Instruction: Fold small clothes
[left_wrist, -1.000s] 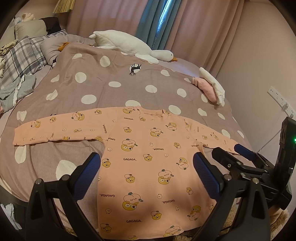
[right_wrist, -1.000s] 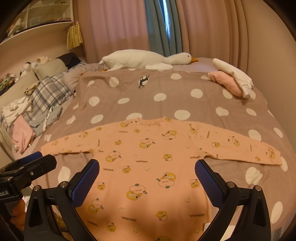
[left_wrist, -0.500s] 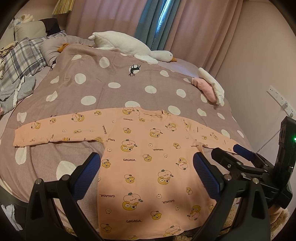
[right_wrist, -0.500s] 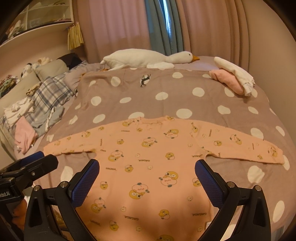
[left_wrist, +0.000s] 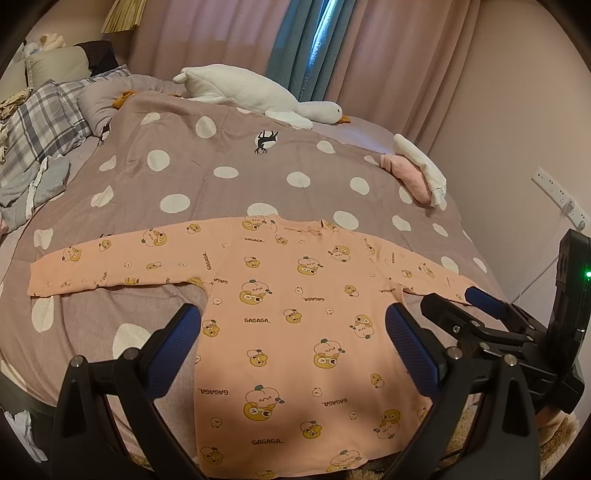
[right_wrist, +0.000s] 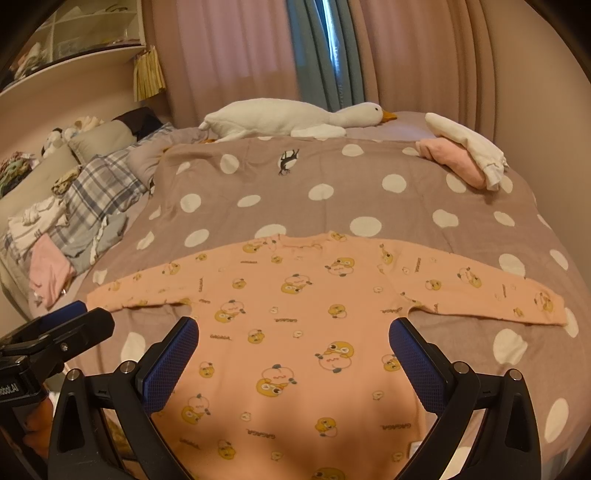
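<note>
A small peach long-sleeved shirt (left_wrist: 295, 314) with duck prints lies flat on the bed, sleeves spread out to both sides, neck towards the far side. It also shows in the right wrist view (right_wrist: 306, 317). My left gripper (left_wrist: 293, 332) is open and empty, hovering above the shirt's lower part. My right gripper (right_wrist: 293, 350) is open and empty too, above the lower part. In the left wrist view the right gripper (left_wrist: 465, 306) sits over the shirt's right sleeve. In the right wrist view the left gripper (right_wrist: 66, 328) shows near the left sleeve end.
The bed has a mauve cover with white dots (left_wrist: 229, 173). A white plush goose (left_wrist: 258, 92) lies at the far side. Folded pink and white clothes (left_wrist: 417, 173) sit at the far right. Plaid bedding and loose clothes (right_wrist: 74, 214) lie on the left. A wall socket (left_wrist: 557, 195) is at right.
Both views shift slightly: the grippers have drawn a little closer over the shirt. The shirt has not moved and both grippers stay open.
</note>
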